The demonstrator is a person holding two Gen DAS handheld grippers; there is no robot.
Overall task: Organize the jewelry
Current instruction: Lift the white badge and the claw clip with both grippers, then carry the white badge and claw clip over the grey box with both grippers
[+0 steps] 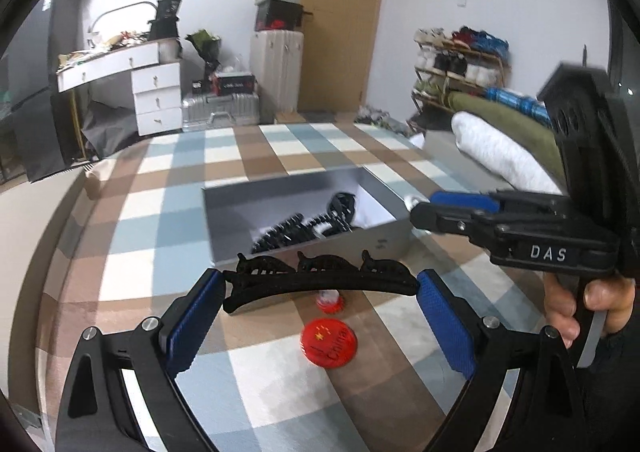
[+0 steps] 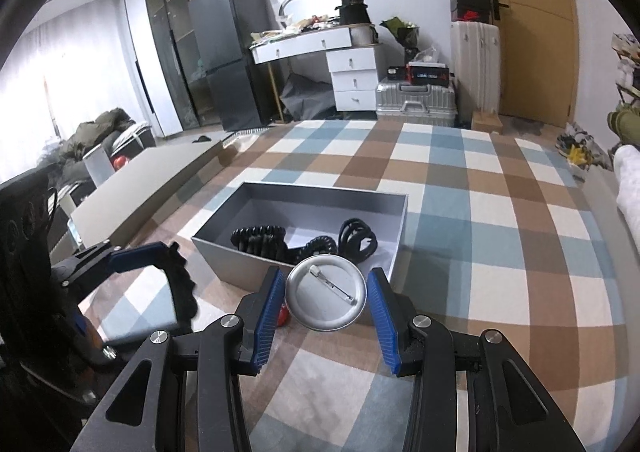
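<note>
A bed covered in a checked sheet (image 2: 460, 211) of brown, blue and white squares is carrying everything. An open grey box (image 2: 224, 252) is sitting directly on it near the middle. Just in front of the box, a red round badge (image 1: 329, 340) is lying flat on the sheet, and a smaller red-and-white badge (image 1: 328, 299) is lying just beyond it.

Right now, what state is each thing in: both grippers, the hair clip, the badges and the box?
left gripper: wide, shut on the hair clip by its ends
hair clip: held crosswise, lifted off the blanket
right gripper: shut on the silver badge
silver badge: held edge to edge, pin side facing the camera
red badge: lying face up on the blanket
grey box: open, black hair pieces inside
</note>
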